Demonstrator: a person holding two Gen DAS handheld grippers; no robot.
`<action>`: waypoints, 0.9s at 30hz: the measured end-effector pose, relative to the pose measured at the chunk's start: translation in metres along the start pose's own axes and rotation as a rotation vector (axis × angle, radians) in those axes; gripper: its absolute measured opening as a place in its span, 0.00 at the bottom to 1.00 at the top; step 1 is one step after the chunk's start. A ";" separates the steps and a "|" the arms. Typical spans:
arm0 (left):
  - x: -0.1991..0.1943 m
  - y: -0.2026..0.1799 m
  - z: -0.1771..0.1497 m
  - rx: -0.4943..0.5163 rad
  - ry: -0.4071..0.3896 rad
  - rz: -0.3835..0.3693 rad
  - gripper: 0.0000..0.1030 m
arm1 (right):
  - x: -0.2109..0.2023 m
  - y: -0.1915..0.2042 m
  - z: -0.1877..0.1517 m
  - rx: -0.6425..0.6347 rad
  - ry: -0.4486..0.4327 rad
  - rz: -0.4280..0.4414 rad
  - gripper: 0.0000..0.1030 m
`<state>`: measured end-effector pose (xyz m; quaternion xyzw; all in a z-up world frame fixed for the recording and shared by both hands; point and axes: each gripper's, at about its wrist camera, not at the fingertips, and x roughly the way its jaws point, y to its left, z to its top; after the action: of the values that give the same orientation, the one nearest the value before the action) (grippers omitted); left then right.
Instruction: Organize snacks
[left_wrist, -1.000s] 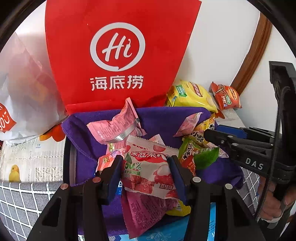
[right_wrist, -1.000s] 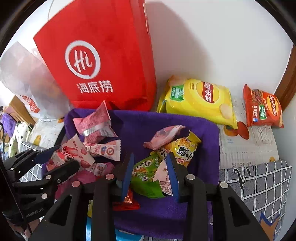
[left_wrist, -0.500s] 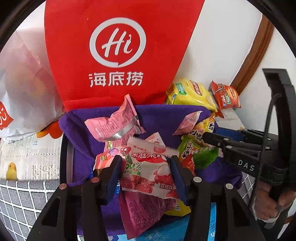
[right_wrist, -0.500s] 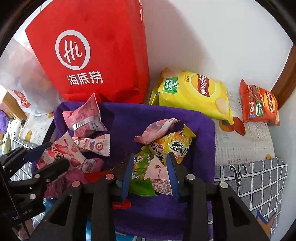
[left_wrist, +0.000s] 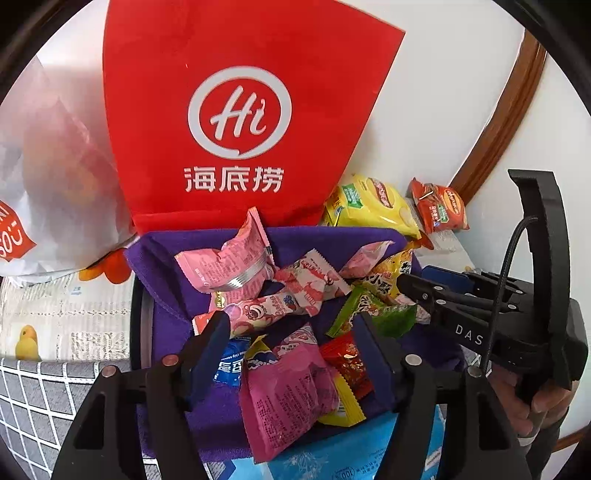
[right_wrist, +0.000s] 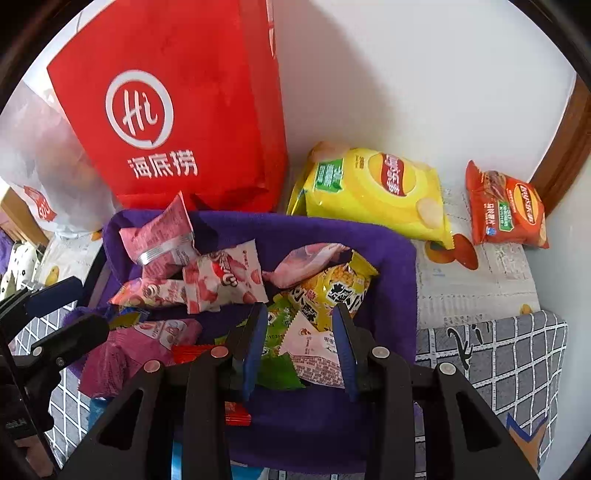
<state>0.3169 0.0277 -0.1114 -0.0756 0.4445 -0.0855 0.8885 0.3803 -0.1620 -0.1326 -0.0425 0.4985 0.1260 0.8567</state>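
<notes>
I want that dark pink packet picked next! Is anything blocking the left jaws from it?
Nothing visible does. The left gripper has jaws that have just been opening, and the dark pink packet lies uppermost between them.

The red bag (left_wrist: 236, 122) carries a white ringed "Hi" logo with "海底捞" beneath it; the black gripper (left_wrist: 476, 325) at the right of the left wrist view bears "DAS" in pale letters; a blue packet (left_wrist: 341, 463) at the bottom edge shows "100"; print on the snack wrappers is too small or distorted to read.
</notes>
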 end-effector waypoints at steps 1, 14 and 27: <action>-0.002 0.000 0.000 0.000 -0.007 -0.001 0.67 | -0.005 0.000 0.000 0.009 -0.010 0.004 0.36; -0.049 -0.024 0.000 0.083 -0.077 0.007 0.70 | -0.066 0.001 -0.027 0.066 -0.039 0.003 0.36; -0.129 -0.055 -0.025 0.061 -0.135 -0.008 0.71 | -0.162 -0.002 -0.081 0.109 -0.113 -0.040 0.44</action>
<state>0.2158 0.0008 -0.0145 -0.0558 0.3807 -0.0973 0.9179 0.2363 -0.2085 -0.0333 0.0016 0.4545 0.0837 0.8868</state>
